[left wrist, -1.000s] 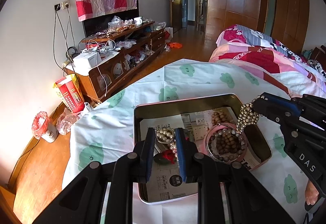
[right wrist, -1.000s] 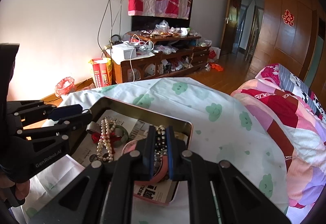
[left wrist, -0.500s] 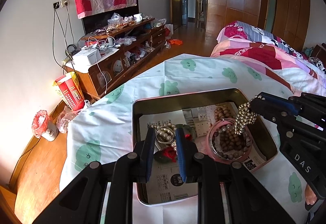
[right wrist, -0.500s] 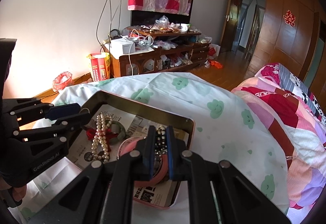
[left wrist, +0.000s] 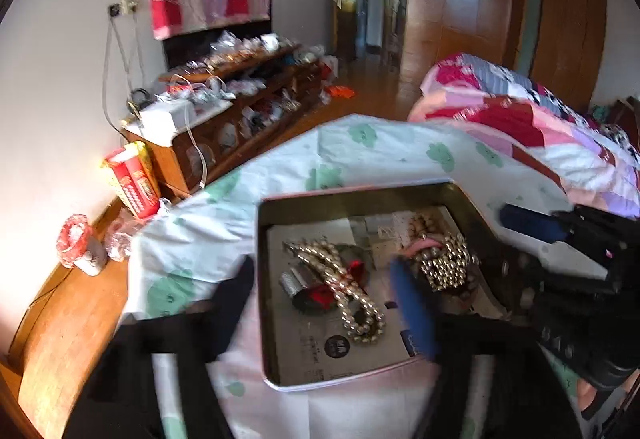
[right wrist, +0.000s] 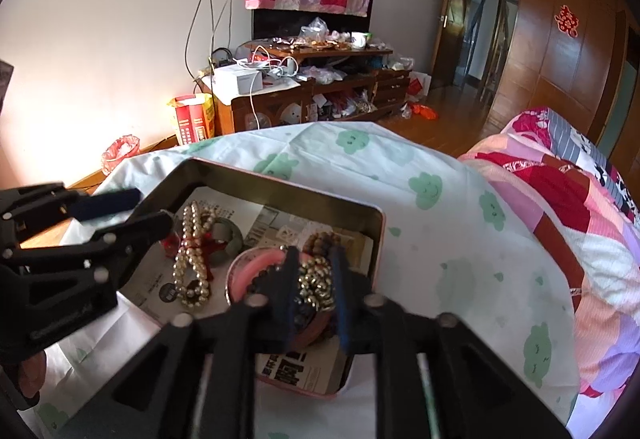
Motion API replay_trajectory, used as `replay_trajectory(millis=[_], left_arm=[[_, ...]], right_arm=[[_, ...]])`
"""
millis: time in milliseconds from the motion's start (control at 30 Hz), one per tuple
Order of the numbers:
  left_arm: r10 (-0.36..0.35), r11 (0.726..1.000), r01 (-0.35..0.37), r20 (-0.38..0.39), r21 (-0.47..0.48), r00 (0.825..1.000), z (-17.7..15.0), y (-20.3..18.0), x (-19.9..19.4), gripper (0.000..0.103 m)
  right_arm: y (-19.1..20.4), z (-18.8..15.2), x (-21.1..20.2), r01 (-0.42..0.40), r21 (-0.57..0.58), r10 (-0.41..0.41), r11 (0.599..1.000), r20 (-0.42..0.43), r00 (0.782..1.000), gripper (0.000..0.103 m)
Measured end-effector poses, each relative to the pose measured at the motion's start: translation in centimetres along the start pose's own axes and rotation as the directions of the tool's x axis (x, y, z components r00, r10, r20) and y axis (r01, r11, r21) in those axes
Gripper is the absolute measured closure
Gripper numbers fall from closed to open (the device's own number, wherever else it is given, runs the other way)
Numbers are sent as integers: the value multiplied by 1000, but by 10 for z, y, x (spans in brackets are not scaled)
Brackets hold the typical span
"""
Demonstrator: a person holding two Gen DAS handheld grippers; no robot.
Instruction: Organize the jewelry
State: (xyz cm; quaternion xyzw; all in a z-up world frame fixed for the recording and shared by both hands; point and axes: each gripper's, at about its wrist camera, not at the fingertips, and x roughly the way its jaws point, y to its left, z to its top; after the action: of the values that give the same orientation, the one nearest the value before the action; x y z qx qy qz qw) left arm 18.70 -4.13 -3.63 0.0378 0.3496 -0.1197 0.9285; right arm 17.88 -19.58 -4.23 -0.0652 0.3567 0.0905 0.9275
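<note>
An open metal tin point(left wrist: 262, 279) point(right wrist: 280, 188), lined with newspaper, lies on the bed. A pearl necklace point(left wrist: 348, 291) point(right wrist: 191, 259) lies loose in it beside a green bangle point(right wrist: 234, 235) and something red. My left gripper point(left wrist: 322, 263) point(right wrist: 148, 211) straddles the pearls, its jaws opening and clear of them. A gold bead bracelet point(left wrist: 444, 265) point(right wrist: 316, 279) is heaped on a pink ring-shaped dish point(right wrist: 250, 267). It lies between the opening jaws of my right gripper point(right wrist: 314, 279) point(left wrist: 492, 239), which no longer pinch it. Brown wooden beads point(right wrist: 320, 239) lie behind.
The tin rests on a white sheet with green clouds point(right wrist: 432, 191). A pink and red quilt point(right wrist: 560, 199) lies to the right. Beyond the bed stand a cluttered wooden cabinet point(right wrist: 304, 95), a red bag point(left wrist: 132, 179) and a lined bin point(left wrist: 78, 247) on the wooden floor.
Both grippers have opened. The pearl necklace dropped from the left gripper into the tin. The gold bead bracelet sank from the right gripper onto the pink dish.
</note>
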Motion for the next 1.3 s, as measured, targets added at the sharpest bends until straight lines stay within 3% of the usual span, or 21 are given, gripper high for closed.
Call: replay_trajectory(millis=[33, 67, 433, 1300], left_arm=[[2, 1000, -2, 15, -12, 1000, 0, 2, -5, 22], [-5, 1000, 5, 16, -18, 1000, 0, 3, -8, 22], [-7, 996, 10, 26, -91, 1000, -14, 23, -32, 22], [9, 993, -6, 19, -117, 1000, -25, 30, -43, 22]], right_arm=[[-1, -2, -1, -1, 7, 1, 1000, 2, 1000, 48], [-2, -4, -5, -4, 18, 4, 1000, 8, 1000, 45], [-8, -15, -32, 3, 73, -5, 997, 33, 999, 45], [-2, -20, -47, -9, 77, 5, 997, 51, 999, 44]])
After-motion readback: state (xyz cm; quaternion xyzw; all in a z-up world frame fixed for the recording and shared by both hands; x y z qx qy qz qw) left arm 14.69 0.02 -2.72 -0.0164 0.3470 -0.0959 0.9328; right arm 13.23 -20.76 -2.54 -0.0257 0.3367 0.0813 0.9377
